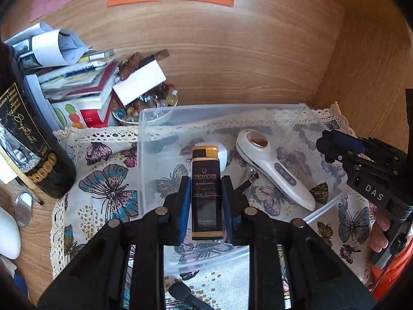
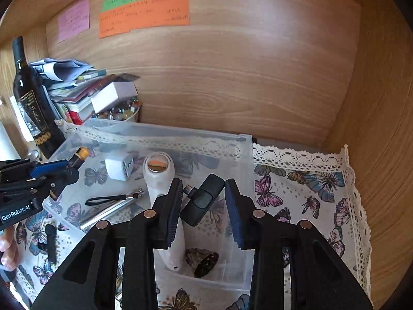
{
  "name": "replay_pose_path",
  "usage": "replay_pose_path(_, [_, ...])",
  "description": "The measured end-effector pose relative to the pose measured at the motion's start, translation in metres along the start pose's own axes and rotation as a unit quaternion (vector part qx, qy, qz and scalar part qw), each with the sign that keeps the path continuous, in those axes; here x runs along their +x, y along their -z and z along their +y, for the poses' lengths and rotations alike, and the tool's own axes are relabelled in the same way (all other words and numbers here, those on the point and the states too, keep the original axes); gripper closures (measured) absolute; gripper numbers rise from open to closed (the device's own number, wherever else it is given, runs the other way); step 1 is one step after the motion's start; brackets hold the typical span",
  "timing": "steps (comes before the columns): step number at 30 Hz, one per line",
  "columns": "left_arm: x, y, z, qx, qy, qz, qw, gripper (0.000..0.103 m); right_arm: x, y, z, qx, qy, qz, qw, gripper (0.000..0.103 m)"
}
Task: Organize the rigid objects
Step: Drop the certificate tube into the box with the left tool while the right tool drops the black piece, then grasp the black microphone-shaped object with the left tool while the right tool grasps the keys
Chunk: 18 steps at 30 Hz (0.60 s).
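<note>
My left gripper [image 1: 205,180] is shut on a dark lighter [image 1: 206,180] with a gold cap and a "Certificate" label, held over the clear plastic bin [image 1: 206,109]. In the right wrist view my right gripper [image 2: 204,183] is shut on a small black USB-C device [image 2: 202,199], held slantwise above the same bin [image 2: 167,131]. In the bin lie a white handheld device [image 2: 158,173], a white cube plug [image 2: 118,168], a silver tube with a black strap [image 2: 111,206] and a brown patterned bell [image 2: 204,261]. The left gripper [image 2: 72,168] shows at the left edge there.
The bin stands on a butterfly-print lace cloth [image 2: 309,193] in a wooden alcove. A dark wine bottle [image 1: 31,139], a pile of books and papers [image 1: 72,77] and a bowl of glass marbles [image 1: 144,106] crowd the back left. A black stick [image 2: 50,242] lies on the cloth.
</note>
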State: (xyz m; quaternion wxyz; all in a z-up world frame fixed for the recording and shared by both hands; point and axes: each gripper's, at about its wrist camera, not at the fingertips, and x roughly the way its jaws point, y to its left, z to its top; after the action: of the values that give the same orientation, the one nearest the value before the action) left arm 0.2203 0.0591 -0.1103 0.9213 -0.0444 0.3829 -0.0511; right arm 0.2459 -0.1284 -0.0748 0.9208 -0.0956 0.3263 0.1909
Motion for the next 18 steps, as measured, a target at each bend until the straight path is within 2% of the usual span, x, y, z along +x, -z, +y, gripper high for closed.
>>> replay_pose_path(6, [0.003, 0.001, -0.006, 0.007, -0.010, 0.001, 0.9999, 0.080, 0.004, 0.002, 0.004, -0.008, 0.003, 0.008, 1.000, 0.071])
replay_pose_path(10, [-0.004, 0.001, -0.007, 0.012, -0.009, -0.009, 0.9998, 0.080, -0.004, 0.000, 0.003, -0.007, 0.001, -0.002, 1.000, 0.061])
replay_pose_path(13, [-0.012, 0.001, -0.008, 0.012, -0.007, -0.015, 0.9998, 0.072, -0.016, -0.001, 0.003, -0.007, 0.000, -0.015, 1.000, 0.058])
replay_pose_path(18, [-0.032, 0.001, -0.002, -0.003, 0.005, -0.028, 0.9996, 0.057, -0.041, -0.003, 0.007, -0.012, -0.003, -0.043, 0.999, 0.044])
